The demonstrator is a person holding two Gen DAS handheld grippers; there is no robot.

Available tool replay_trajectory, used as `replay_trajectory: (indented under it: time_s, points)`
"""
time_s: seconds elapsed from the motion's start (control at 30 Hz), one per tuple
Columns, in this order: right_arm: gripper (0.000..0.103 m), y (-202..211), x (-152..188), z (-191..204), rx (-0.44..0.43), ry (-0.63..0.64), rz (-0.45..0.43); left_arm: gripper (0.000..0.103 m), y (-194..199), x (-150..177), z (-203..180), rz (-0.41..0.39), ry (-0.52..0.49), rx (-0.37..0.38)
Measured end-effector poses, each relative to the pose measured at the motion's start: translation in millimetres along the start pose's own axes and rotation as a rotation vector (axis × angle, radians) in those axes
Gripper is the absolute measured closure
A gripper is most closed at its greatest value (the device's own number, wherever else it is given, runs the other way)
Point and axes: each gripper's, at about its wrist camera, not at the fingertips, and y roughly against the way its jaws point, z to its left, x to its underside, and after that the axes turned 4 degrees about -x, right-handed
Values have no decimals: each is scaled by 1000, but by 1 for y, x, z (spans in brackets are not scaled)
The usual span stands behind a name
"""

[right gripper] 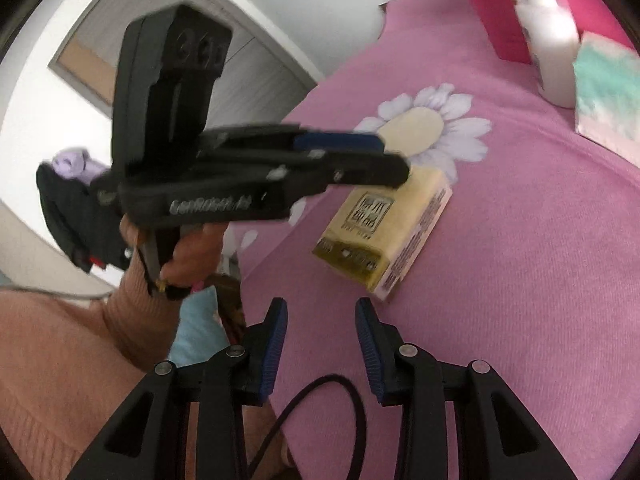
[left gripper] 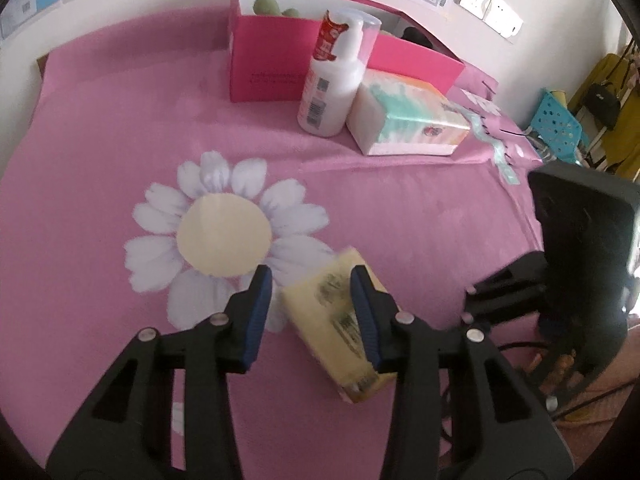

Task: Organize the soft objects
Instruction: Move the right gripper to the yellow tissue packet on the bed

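A yellow tissue pack (left gripper: 328, 332) (right gripper: 380, 232) lies flat on the pink bedspread (left gripper: 100, 140), beside its printed daisy (left gripper: 224, 236). My left gripper (left gripper: 312, 300) (right gripper: 394, 156) hovers over the pack's far end with its jaws astride it. The blue fingertips (left gripper: 260, 308) stand clear of the pack's sides, so it is open. Nearer the bed's edge, my right gripper (right gripper: 322, 332) (left gripper: 468, 304) is open with nothing between its pads, short of the pack's near end. A hand (right gripper: 188, 252) in a peach sleeve holds the left gripper.
At the back stand an open pink box (left gripper: 272, 60) with green soft things inside, a white pump bottle (left gripper: 332, 80) and a teal-and-orange tissue pack (left gripper: 408, 120). A printed plastic bag (left gripper: 492, 120) lies right of them. A black cable (right gripper: 352, 412) loops under the right gripper.
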Motion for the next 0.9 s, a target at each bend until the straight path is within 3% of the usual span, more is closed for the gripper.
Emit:
replay_trajectory:
  time_s: [0.17, 0.37, 0.63, 0.9]
  points:
    - [68, 18, -5, -16, 51, -58, -90, 60, -2, 4, 1, 18, 29, 68]
    - [68, 44, -7, -45, 138, -133, -184, 60, -11, 8, -25, 40, -7, 138]
    - [68, 70, -7, -62, 235, -167, -253, 60, -17, 0, -34, 14, 12, 93]
    - [69, 59, -11, -60, 234, -170, -267, 61, -21, -7, -32, 12, 43, 112]
